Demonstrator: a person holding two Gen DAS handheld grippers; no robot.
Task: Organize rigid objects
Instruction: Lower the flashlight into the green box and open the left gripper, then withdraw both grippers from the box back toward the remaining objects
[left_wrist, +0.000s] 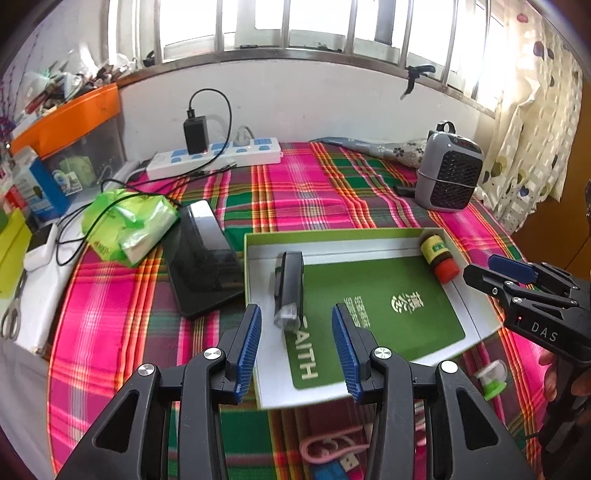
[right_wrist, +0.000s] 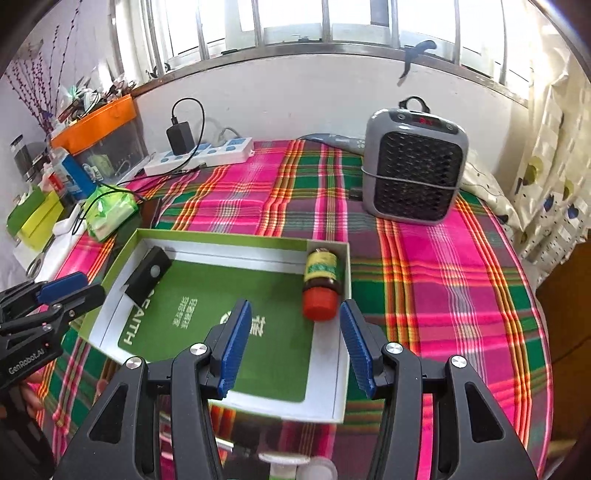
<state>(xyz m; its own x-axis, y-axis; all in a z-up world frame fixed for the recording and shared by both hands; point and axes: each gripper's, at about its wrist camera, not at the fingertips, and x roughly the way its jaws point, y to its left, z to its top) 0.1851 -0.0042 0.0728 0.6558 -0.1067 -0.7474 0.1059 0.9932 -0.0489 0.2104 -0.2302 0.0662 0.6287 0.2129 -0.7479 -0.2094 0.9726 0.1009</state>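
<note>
A shallow white box with a green rim (left_wrist: 255, 288) (right_wrist: 343, 354) lies on the plaid cloth, a green card covering its floor. A black oblong device (left_wrist: 290, 288) (right_wrist: 147, 275) rests at the box's left side. A small brown bottle with a red cap and yellow-green label (left_wrist: 439, 256) (right_wrist: 321, 284) lies on its side at the box's right. My left gripper (left_wrist: 297, 347) hovers open above the box's near-left part, just short of the black device. My right gripper (right_wrist: 295, 347) is open over the box, right behind the bottle's cap, with nothing between the fingers.
A grey heater (right_wrist: 412, 162) stands at the back right. A power strip with charger (left_wrist: 218, 155), green tissue pack (left_wrist: 129, 225) and dark phone (left_wrist: 207, 258) lie left of the box. Cluttered bins (left_wrist: 70, 122) line the left. A pink cable (left_wrist: 328, 448) and small green-based item (left_wrist: 493, 378) lie near.
</note>
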